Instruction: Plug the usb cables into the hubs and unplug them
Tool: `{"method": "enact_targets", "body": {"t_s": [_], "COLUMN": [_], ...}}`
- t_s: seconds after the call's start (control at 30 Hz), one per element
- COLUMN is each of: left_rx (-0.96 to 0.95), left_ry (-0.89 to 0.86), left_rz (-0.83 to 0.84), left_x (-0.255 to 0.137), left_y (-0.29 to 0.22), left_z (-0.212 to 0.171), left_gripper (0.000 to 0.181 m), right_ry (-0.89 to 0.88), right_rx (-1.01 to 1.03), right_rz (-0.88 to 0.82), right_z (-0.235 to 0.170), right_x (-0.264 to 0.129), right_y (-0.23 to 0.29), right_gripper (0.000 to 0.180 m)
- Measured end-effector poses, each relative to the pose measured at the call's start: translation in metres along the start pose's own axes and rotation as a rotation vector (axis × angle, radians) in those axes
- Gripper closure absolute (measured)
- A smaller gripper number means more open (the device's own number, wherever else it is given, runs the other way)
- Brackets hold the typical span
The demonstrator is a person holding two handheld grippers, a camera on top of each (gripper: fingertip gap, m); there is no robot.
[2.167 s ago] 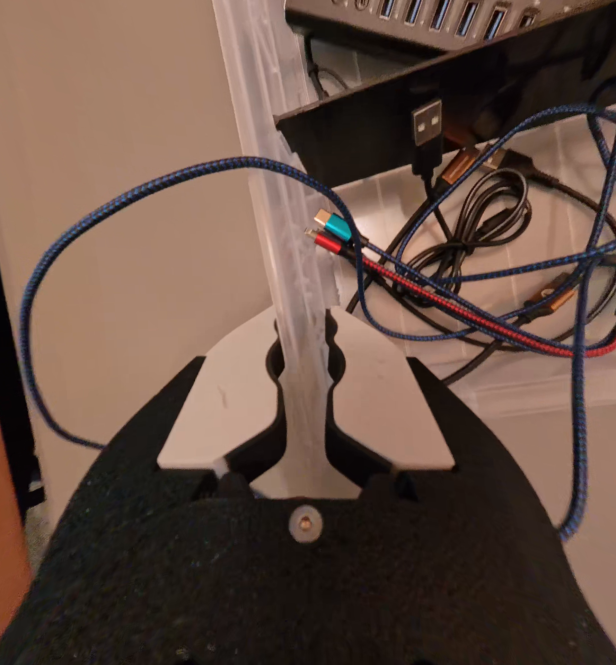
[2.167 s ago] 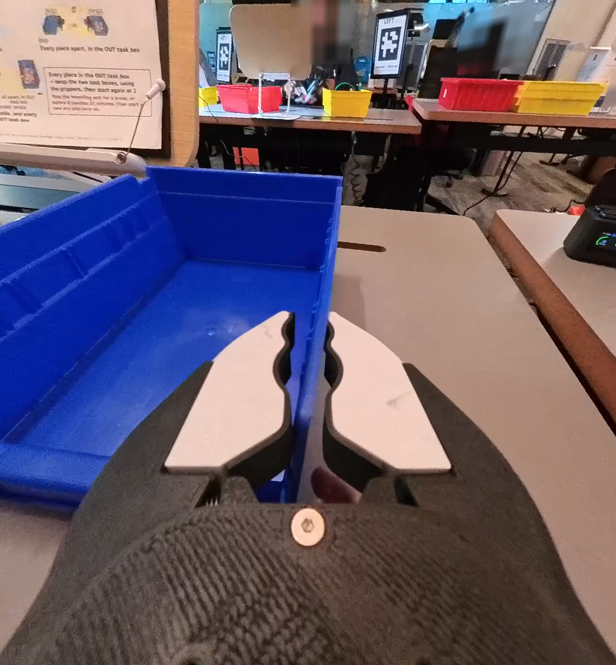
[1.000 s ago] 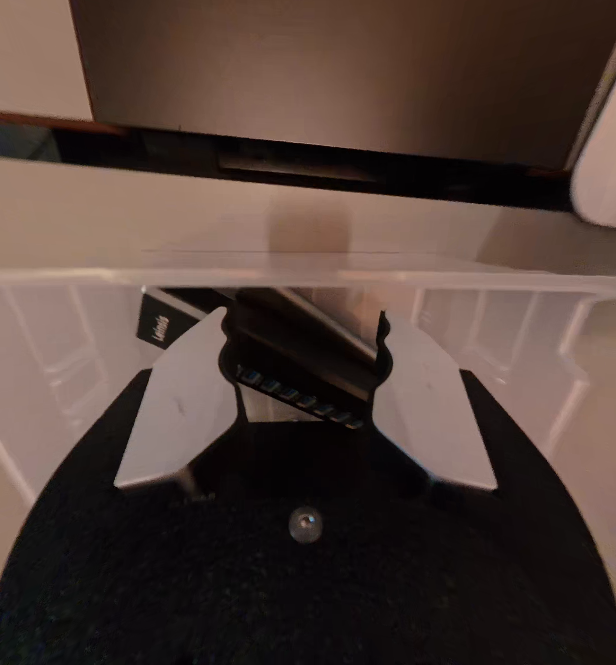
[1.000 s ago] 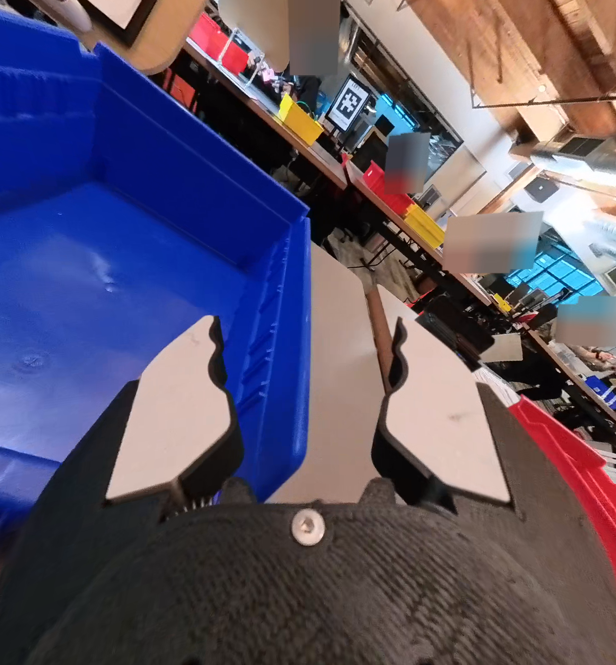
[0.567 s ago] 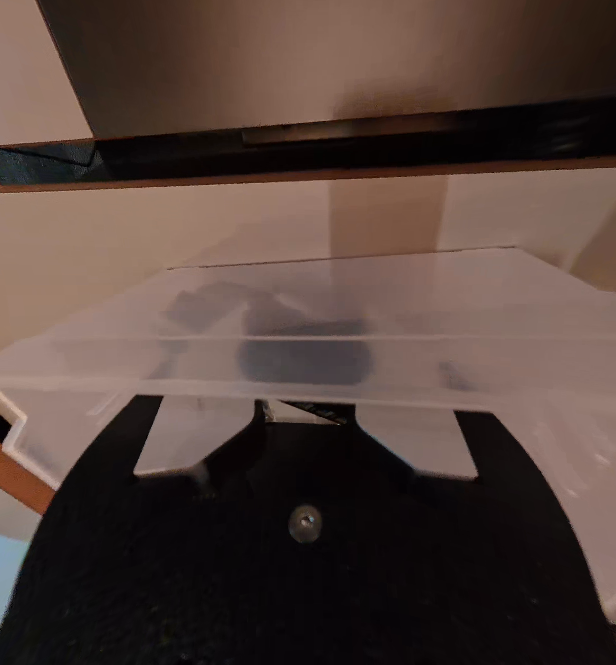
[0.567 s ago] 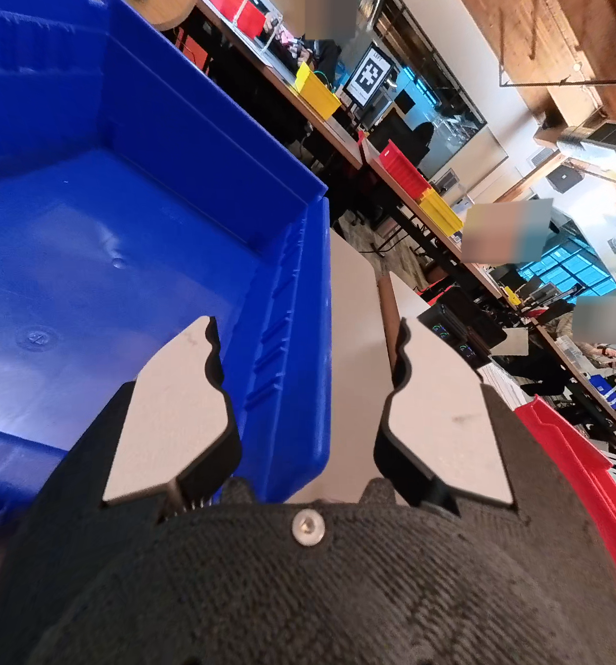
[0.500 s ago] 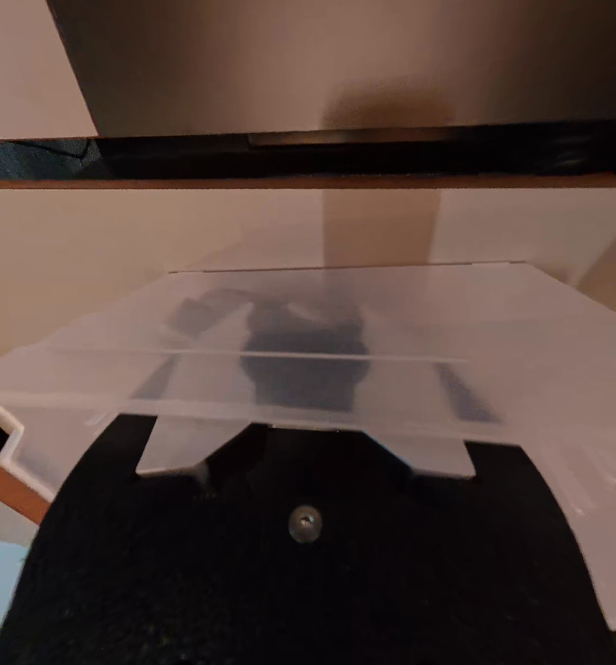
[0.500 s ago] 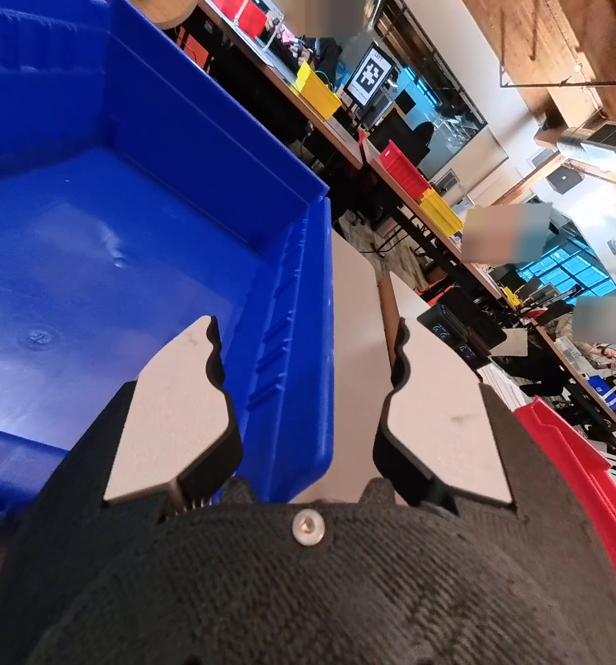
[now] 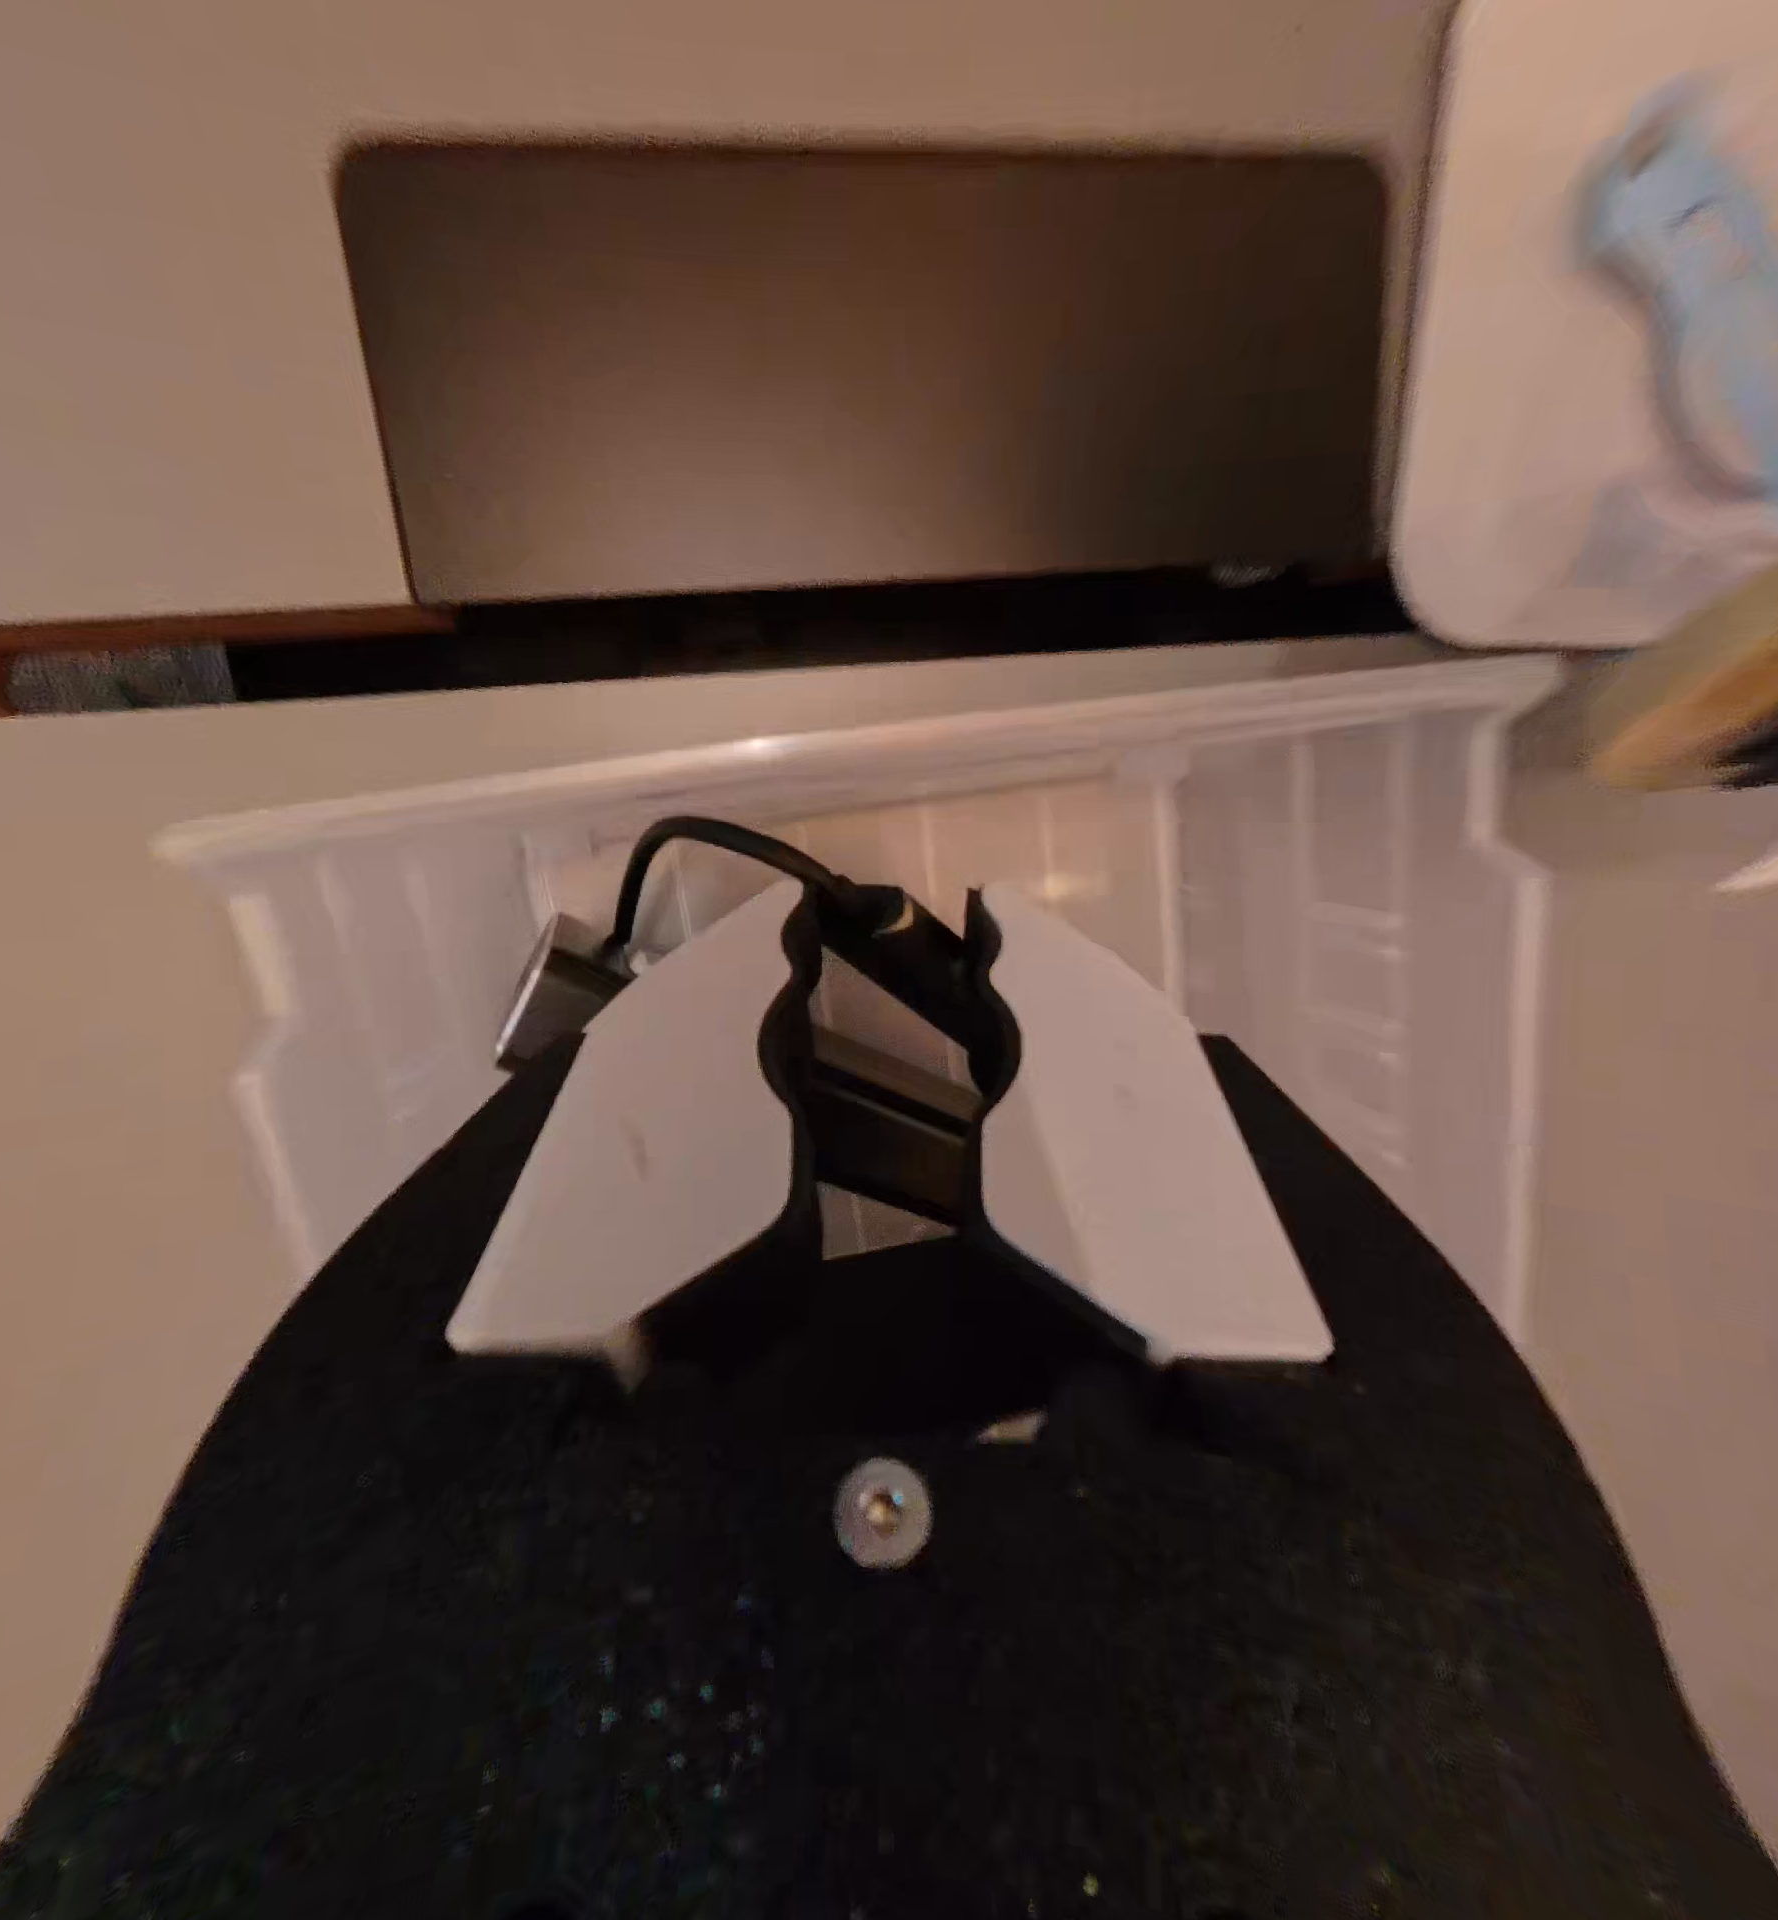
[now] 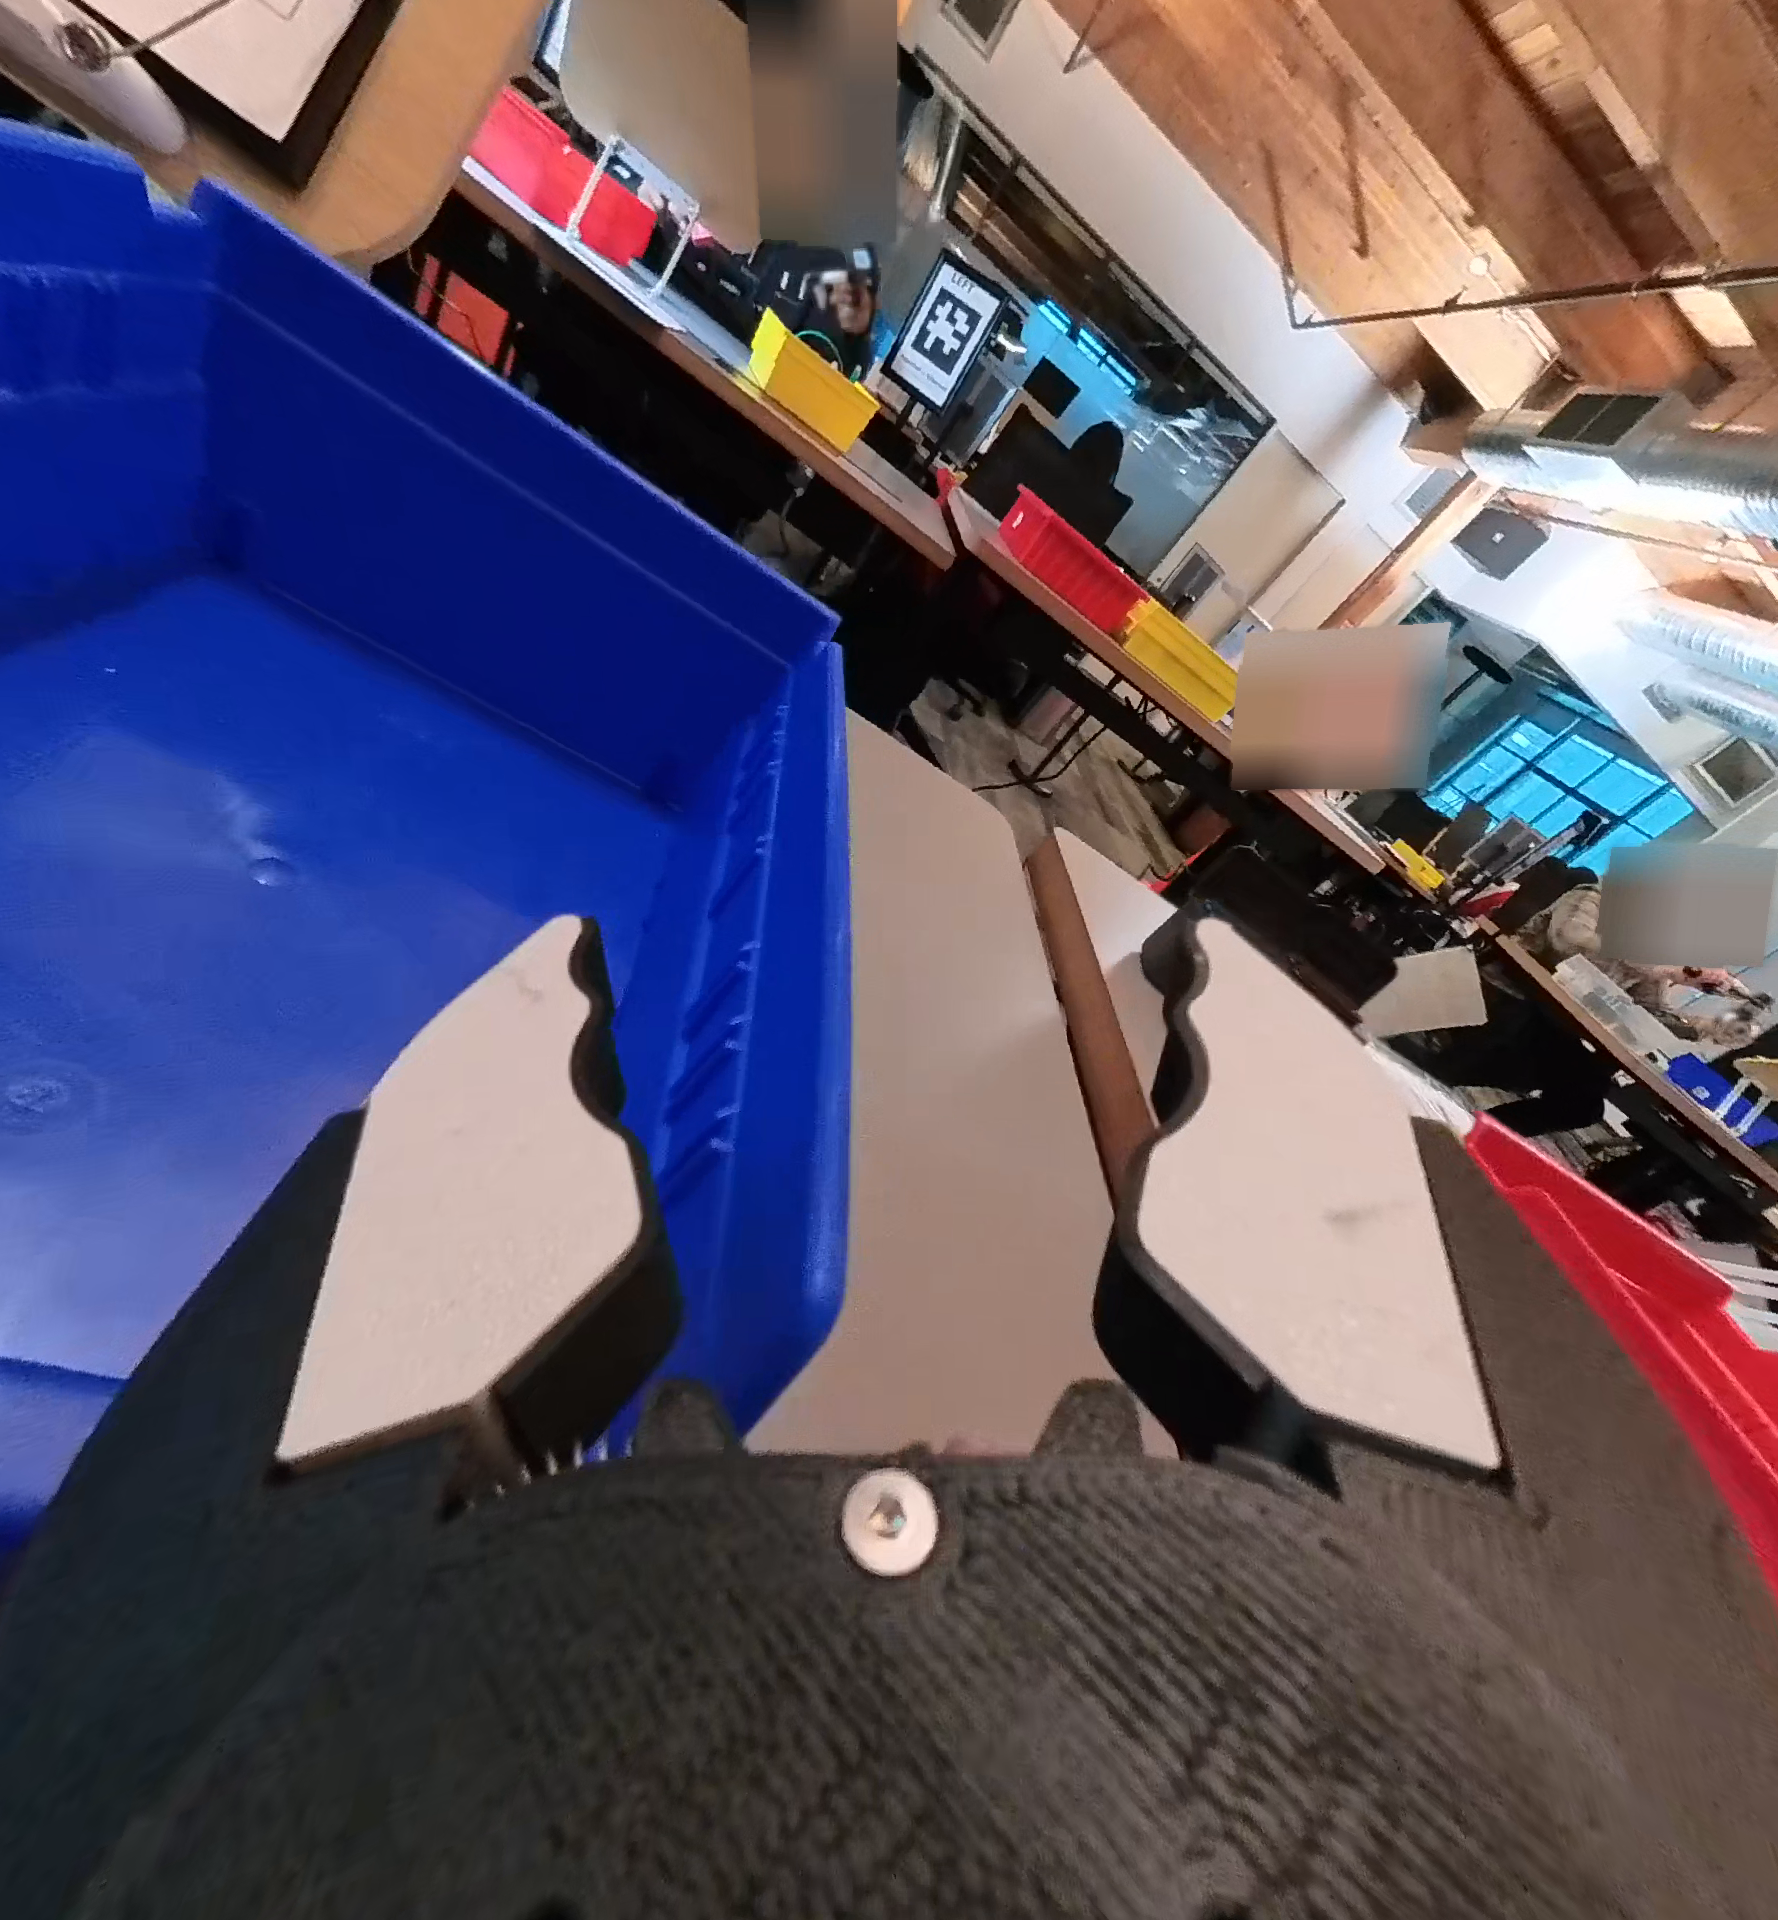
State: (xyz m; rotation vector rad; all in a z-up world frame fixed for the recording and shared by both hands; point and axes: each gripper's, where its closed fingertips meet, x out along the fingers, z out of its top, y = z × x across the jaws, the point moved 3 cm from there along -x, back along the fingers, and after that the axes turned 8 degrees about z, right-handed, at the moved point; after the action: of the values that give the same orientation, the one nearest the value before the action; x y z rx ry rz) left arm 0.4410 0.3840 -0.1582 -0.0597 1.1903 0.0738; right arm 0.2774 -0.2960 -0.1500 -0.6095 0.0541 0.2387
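Observation:
In the left wrist view my left gripper (image 9: 885, 904) is shut on a dark grey USB hub (image 9: 885, 1101), held slanted between the fingers. The hub's short black cable (image 9: 698, 831) loops up and left to a grey plug (image 9: 552, 997) hanging beside the left finger. Just beyond stands the clear plastic bin (image 9: 968, 743); no other cables show. In the right wrist view my right gripper (image 10: 880, 935) is open and empty. It straddles the right wall of the blue bin (image 10: 345, 540), left finger inside, right finger over the table (image 10: 926, 935).
A dark panel (image 9: 864, 364) and a white object (image 9: 1508, 416) lie beyond the clear bin. A red bin (image 10: 1643, 1299) sits close to my right gripper's right side. Other tables with red and yellow bins and people stand far behind.
My left gripper let go of the clear bin's wall, reached into the bin, closed on the hub and lifted it out. My right gripper released the blue bin's wall and tilted upward.

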Motion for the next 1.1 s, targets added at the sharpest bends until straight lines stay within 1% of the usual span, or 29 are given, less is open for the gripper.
{"method": "enact_targets", "body": {"t_s": [0.03, 0.23, 0.3, 0.4, 0.47, 0.53, 0.6, 0.67, 0.7, 0.73, 0.77, 0.83, 0.87, 0.9, 0.93, 0.97, 1.0, 1.07, 1.1], "left_rx": [-0.006, -0.061, -0.032, 0.047, 0.100, 0.146, 0.198, 0.243, 0.257, 0.267, 0.277, 0.263, 0.242, 0.223, 0.194, 0.165, 0.137, 0.088, 0.066], "left_ry": [-0.069, -0.396, -0.501, -0.580, -0.639, -0.682, -0.728, -0.764, -0.776, -0.782, -0.792, -0.808, -0.813, -0.840, -0.867, -0.881, -0.899, -0.917, -0.913], "left_rz": [-0.031, -0.204, -0.231, -0.213, -0.257, -0.311, -0.347, -0.398, -0.432, -0.460, -0.492, -0.556, -0.584, -0.623, -0.668, -0.711, -0.750, -0.815, -0.854], "left_x": [-0.012, -0.087, -0.118, -0.152, -0.175, -0.199, -0.221, -0.239, -0.246, -0.251, -0.255, -0.260, -0.261, -0.262, -0.264, -0.265, -0.265, -0.264, -0.263], "left_y": [-0.001, -0.010, -0.014, -0.021, -0.032, -0.047, -0.064, -0.085, -0.097, -0.109, -0.122, -0.149, -0.162, -0.176, -0.188, -0.200, -0.210, -0.223, -0.228], "left_z": [0.004, 0.008, 0.005, -0.007, -0.019, -0.034, -0.051, -0.070, -0.080, -0.090, -0.101, -0.122, -0.132, -0.141, -0.150, -0.159, -0.168, -0.185, -0.194], "left_gripper": [0.156, 0.168, 0.170, 0.173, 0.174, 0.174, 0.174, 0.174, 0.174, 0.174, 0.174, 0.174, 0.174, 0.174, 0.174, 0.174, 0.174, 0.174, 0.174], "right_ry": [-0.012, -0.094, -0.140, -0.194, -0.202, -0.196, -0.217, -0.282, -0.329, -0.383, -0.426, -0.467, -0.467, -0.460, -0.442, -0.426, -0.416, -0.361, -0.338], "right_rx": [0.005, 0.018, 0.062, 0.111, 0.107, 0.060, 0.029, 0.061, 0.099, 0.135, 0.167, 0.265, 0.326, 0.360, 0.381, 0.388, 0.375, 0.310, 0.266], "right_rz": [-0.010, -0.069, -0.078, -0.100, -0.130, -0.144, -0.121, 0.009, 0.106, 0.217, 0.344, 0.601, 0.670, 0.705, 0.714, 0.729, 0.746, 0.707, 0.657], "right_z": [0.001, 0.009, 0.013, 0.018, 0.025, 0.043, 0.076, 0.120, 0.145, 0.170, 0.193, 0.228, 0.241, 0.249, 0.255, 0.260, 0.263, 0.260, 0.257], "right_x": [-0.001, -0.009, -0.012, -0.017, -0.021, -0.028, -0.037, -0.045, -0.050, -0.056, -0.062, -0.071, -0.069, -0.064, -0.058, -0.054, -0.051, -0.045, -0.040], "right_y": [-0.002, -0.010, -0.011, -0.014, -0.017, -0.015, -0.005, 0.026, 0.049, 0.076, 0.107, 0.167, 0.191, 0.212, 0.229, 0.245, 0.259, 0.277, 0.280], "right_gripper": [0.077, 0.082, 0.084, 0.088, 0.090, 0.090, 0.092, 0.101, 0.098, 0.099, 0.105, 0.104, 0.103, 0.102, 0.097, 0.092, 0.092, 0.092, 0.096]}}
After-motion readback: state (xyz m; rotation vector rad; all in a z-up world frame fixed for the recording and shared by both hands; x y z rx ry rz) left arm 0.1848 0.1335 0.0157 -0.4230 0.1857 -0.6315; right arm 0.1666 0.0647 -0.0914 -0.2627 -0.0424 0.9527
